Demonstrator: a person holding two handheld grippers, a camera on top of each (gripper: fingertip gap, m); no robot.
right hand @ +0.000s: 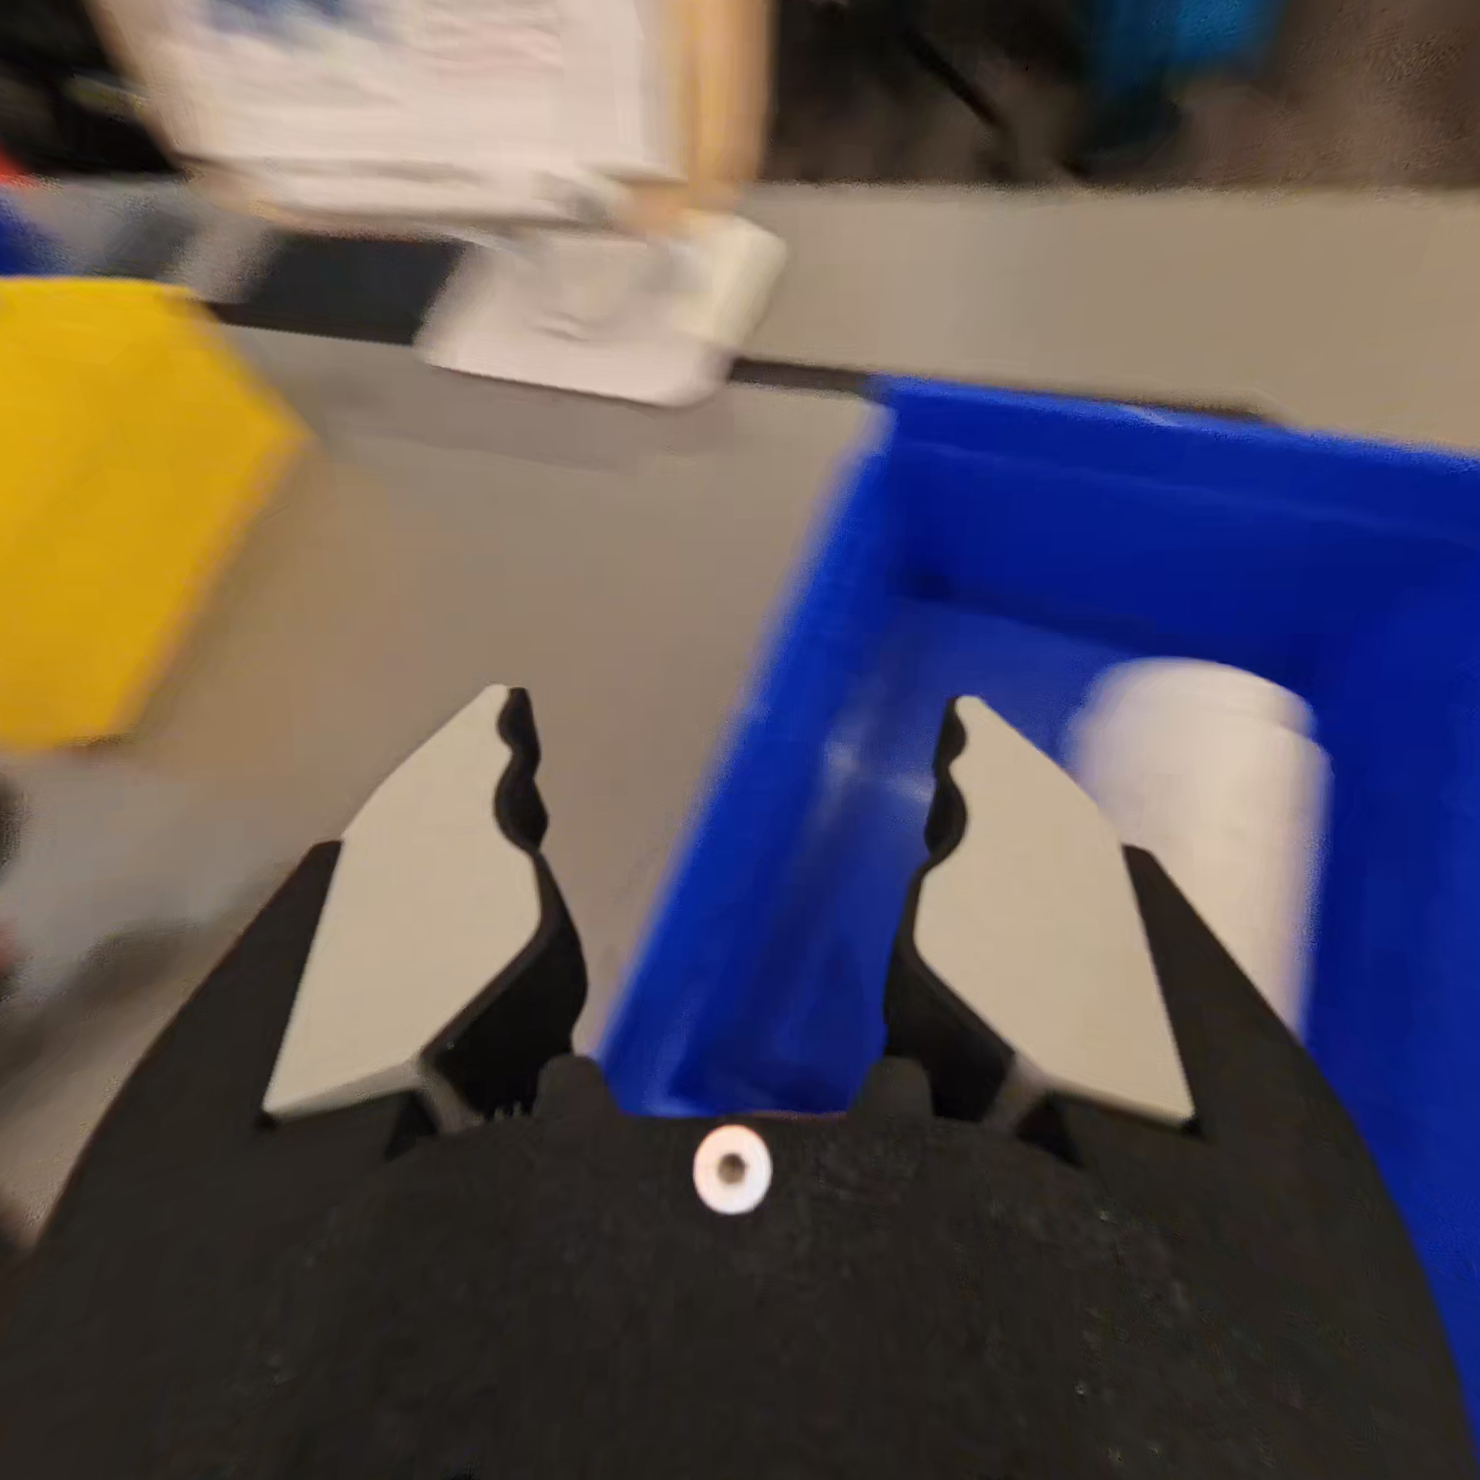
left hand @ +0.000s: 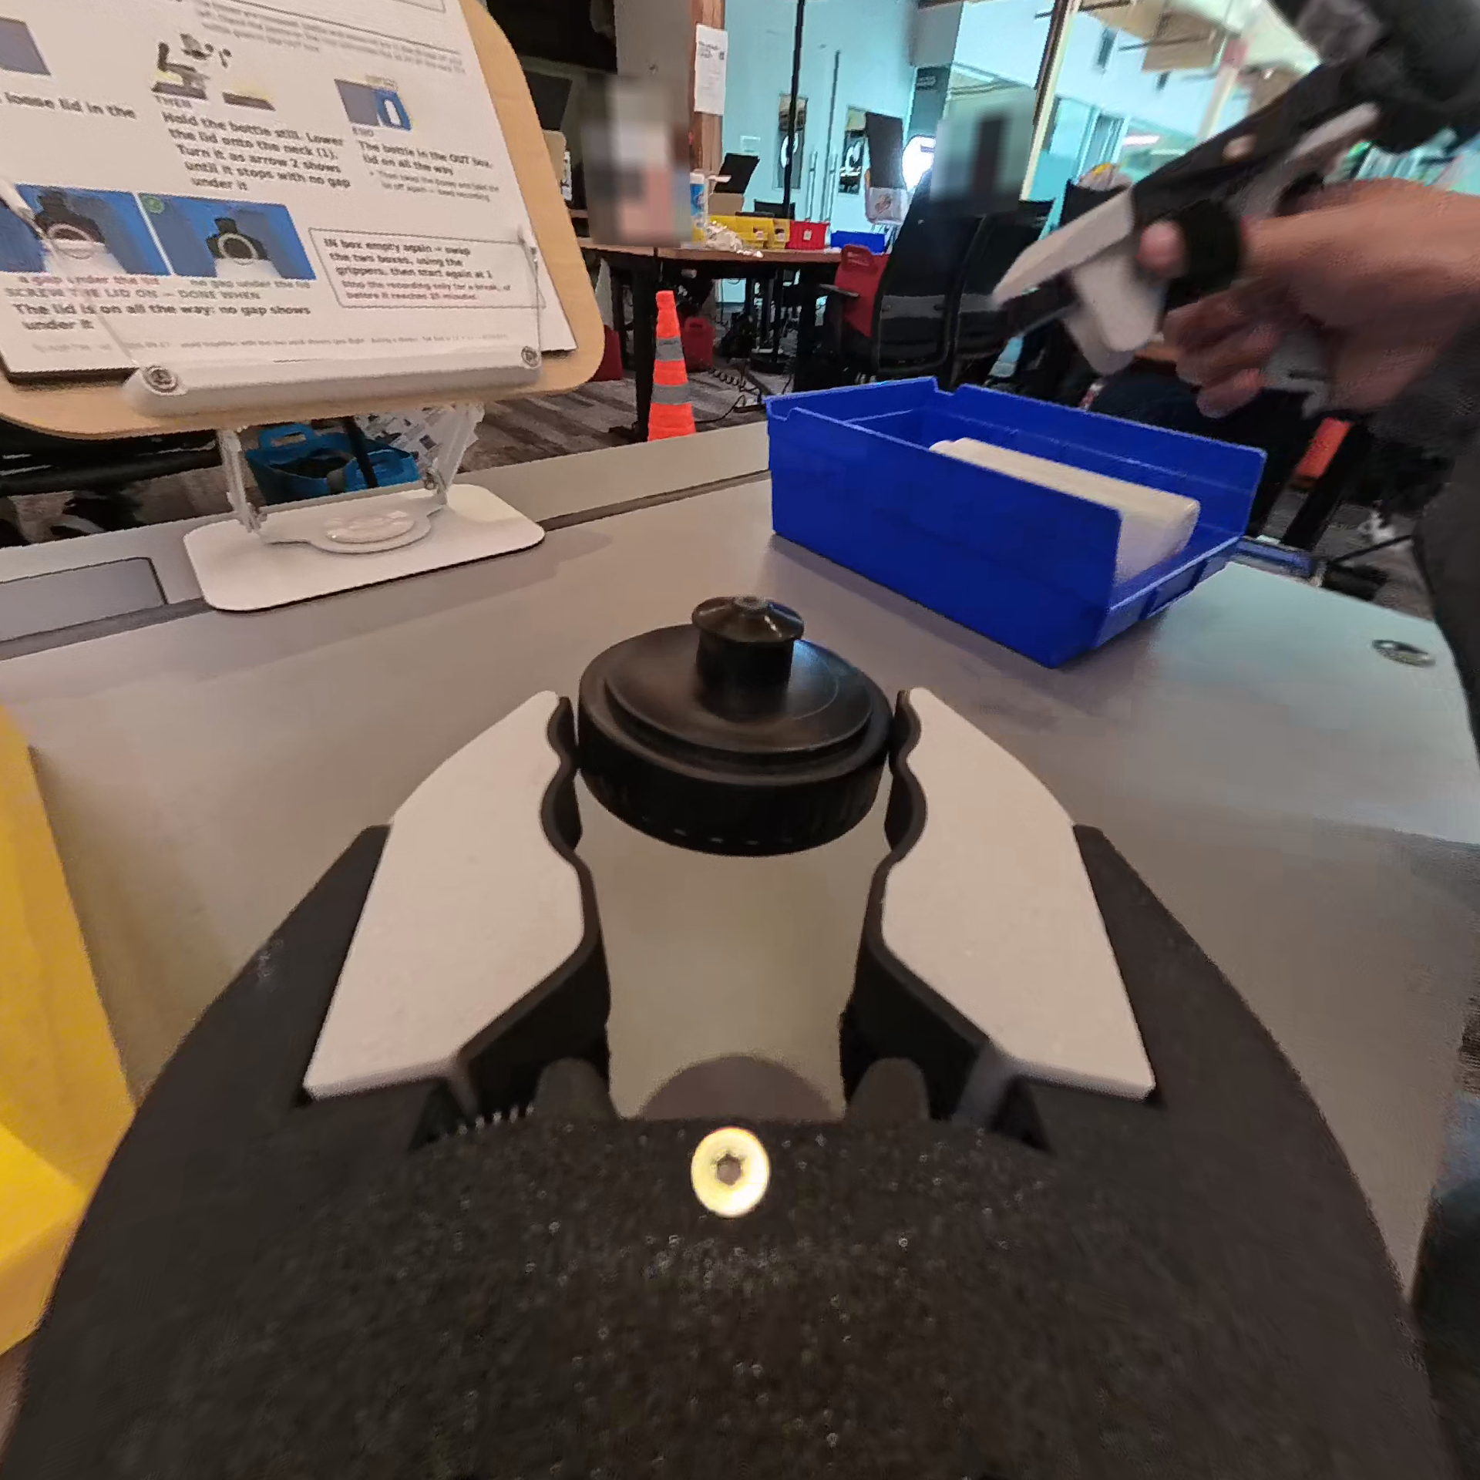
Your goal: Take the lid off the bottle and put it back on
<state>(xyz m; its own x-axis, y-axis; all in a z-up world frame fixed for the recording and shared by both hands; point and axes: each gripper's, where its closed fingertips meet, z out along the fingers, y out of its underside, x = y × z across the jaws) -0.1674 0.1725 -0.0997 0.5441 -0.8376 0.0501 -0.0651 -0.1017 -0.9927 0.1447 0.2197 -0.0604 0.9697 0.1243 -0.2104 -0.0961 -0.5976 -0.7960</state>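
Left hand-held gripper (left hand: 730,713) clamped on white bottle (left hand: 725,945), black lid (left hand: 733,729) on; right hand-held gripper (right hand: 733,721) spread wide, empty, over blue bin (right hand: 1121,512).

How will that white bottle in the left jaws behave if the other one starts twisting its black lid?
The white bottle is round and smooth-walled, so it may spin in the left gripper unless squeezed firmly. Its pale plastic body probably flexes a little. The black lid has a ribbed rim, likely giving the open right gripper decent purchase.
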